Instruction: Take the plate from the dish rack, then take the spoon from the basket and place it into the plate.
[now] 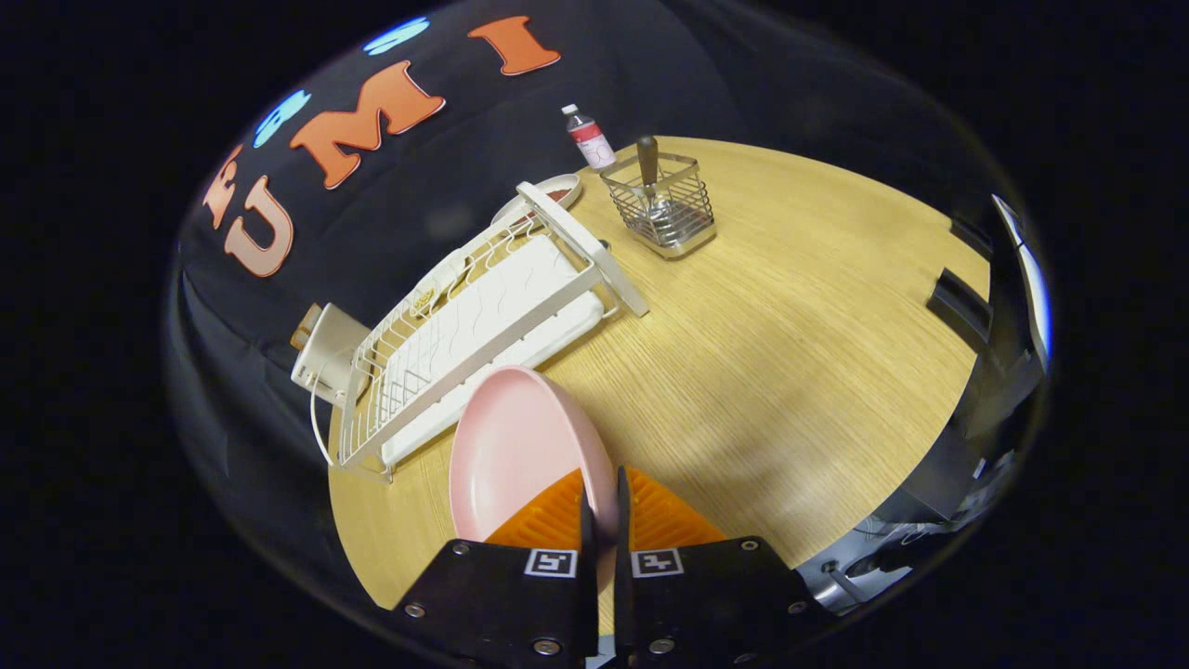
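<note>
The gripper (604, 506) had its jaws clamped on the rim of the round pink plate (520, 446), held on edge above the wooden table (790, 353), its face turned toward the white wire dish rack (464, 325). The dark-handled spoon (648, 163) stood upright in the wire basket (661, 206) beyond.

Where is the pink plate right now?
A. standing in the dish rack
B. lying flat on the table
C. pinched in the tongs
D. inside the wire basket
C: the tongs are closed on the rim of the pink plate, holding it up beside the white dish rack.
</note>
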